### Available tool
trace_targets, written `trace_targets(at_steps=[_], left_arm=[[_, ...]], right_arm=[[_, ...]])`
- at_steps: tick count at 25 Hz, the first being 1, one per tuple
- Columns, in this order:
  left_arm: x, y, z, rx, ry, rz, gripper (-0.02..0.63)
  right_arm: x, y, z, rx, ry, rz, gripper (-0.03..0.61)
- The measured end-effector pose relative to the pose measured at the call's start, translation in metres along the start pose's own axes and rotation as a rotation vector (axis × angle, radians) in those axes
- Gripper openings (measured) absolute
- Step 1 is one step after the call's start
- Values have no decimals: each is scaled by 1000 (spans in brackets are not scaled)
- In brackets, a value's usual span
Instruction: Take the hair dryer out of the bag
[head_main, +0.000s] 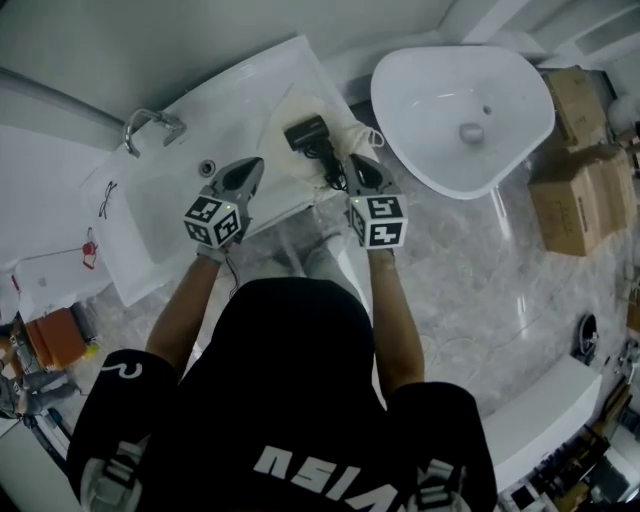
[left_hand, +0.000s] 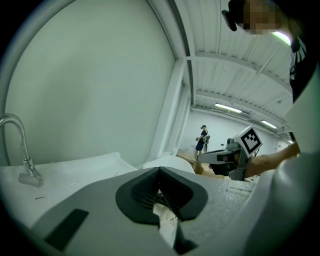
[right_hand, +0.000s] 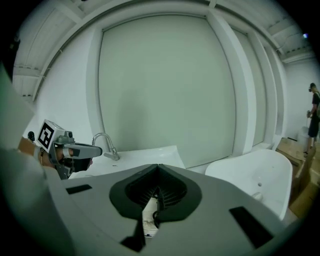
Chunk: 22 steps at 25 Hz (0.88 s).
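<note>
A black hair dryer (head_main: 308, 133) lies on top of a flat white bag (head_main: 285, 108) on the white counter (head_main: 240, 80). Its black cord (head_main: 332, 172) trails toward me. My left gripper (head_main: 252, 172) hovers at the bag's left edge, jaws shut, and in the left gripper view (left_hand: 160, 172) a strip of the white fabric (left_hand: 166, 220) hangs pinched between them. My right gripper (head_main: 358, 168) is raised at the bag's right edge, by the cord. Its jaws (right_hand: 158, 167) are shut; below them only white fabric and a loop of cord (right_hand: 150, 220) show.
A chrome faucet (head_main: 150, 122) and a sink basin (head_main: 165, 215) lie left of the bag. A large white tub (head_main: 460, 110) stands to the right, with cardboard boxes (head_main: 580, 190) beyond it. A person (left_hand: 202, 139) stands far off in the room.
</note>
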<state>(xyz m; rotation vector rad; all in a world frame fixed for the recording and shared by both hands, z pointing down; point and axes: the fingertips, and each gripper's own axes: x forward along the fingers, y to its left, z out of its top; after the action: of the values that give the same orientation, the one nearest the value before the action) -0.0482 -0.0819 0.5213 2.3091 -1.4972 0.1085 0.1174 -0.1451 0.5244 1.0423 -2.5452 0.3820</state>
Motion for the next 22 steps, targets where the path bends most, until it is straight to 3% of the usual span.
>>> trace_targets(at_steps=[11, 22], left_arm=[[-93, -8, -19, 33, -15, -53, -2], [-163, -37, -35, 87, -50, -99, -2]], right_arm=[[-68, 66, -32, 33, -47, -131, -3], [-121, 141, -54, 19, -92, -139, -3]])
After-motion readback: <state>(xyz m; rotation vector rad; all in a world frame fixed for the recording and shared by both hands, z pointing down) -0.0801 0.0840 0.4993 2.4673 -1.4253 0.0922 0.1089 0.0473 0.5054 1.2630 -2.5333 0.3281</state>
